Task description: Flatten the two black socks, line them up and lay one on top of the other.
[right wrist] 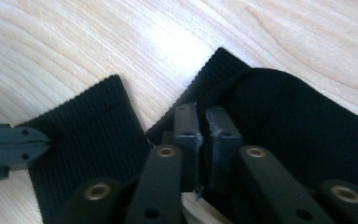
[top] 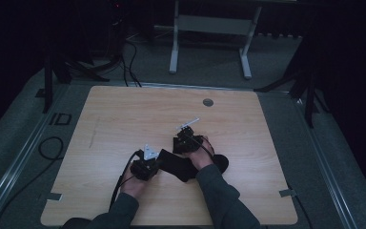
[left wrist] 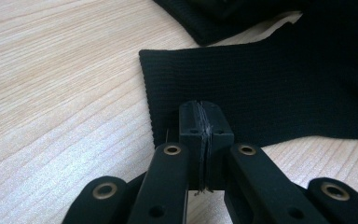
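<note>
Two black ribbed socks lie on the wooden table (top: 124, 119). One sock (top: 176, 164) (left wrist: 261, 93) (right wrist: 84, 121) lies flat with its cuff toward my left gripper (top: 158, 160) (left wrist: 200, 126) (right wrist: 44, 142), whose jaws are pressed shut on the cuff's edge. The other sock (top: 220, 162) (right wrist: 298, 126) (left wrist: 214, 18) lies under the person's right hand. My right gripper (top: 182, 150) (right wrist: 203, 126) is closed on that sock's cuff, and only a narrow dark gap shows between the jaws.
A round grommet (top: 208, 102) sits near the table's far edge. Beyond it stands the white frame of another table (top: 209, 28). Cables (top: 52, 148) lie on the floor at the left. The room around the table is dark.
</note>
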`<state>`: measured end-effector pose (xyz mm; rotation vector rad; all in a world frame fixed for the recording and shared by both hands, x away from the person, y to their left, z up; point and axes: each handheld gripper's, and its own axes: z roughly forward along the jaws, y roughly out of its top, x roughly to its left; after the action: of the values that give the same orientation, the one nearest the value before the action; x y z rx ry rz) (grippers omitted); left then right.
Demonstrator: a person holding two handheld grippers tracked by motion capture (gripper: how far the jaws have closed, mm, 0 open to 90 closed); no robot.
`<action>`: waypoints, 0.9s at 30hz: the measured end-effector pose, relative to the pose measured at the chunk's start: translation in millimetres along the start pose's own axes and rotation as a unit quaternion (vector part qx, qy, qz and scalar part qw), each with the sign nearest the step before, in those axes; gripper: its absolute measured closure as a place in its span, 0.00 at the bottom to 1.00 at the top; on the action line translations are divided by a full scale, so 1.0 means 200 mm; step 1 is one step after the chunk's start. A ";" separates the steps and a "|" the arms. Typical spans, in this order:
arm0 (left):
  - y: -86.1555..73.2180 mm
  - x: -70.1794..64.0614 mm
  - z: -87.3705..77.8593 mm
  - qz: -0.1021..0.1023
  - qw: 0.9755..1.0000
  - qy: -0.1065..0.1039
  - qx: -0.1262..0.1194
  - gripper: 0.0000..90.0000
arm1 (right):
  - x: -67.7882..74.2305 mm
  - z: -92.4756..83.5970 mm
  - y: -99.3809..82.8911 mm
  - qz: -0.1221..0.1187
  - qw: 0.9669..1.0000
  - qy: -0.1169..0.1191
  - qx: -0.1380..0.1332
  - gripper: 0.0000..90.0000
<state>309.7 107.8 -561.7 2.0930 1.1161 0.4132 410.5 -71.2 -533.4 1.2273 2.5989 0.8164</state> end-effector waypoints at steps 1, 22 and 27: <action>0.00 0.00 0.00 0.000 1.000 0.000 0.000 0.99 | 0.00 -0.01 0.00 0.001 1.000 -0.001 0.000 0.97; 0.00 0.00 0.00 0.000 1.000 -0.001 -0.001 0.99 | -0.08 -0.32 0.00 0.037 0.996 0.029 -0.077 0.98; 0.00 0.00 0.00 0.000 1.000 0.000 -0.001 0.99 | -0.13 -0.38 -0.03 0.048 0.995 0.026 -0.083 0.98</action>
<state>309.8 108.0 -562.0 2.0901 1.1154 0.4137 396.4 -124.7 -474.5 1.3073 2.4673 1.0718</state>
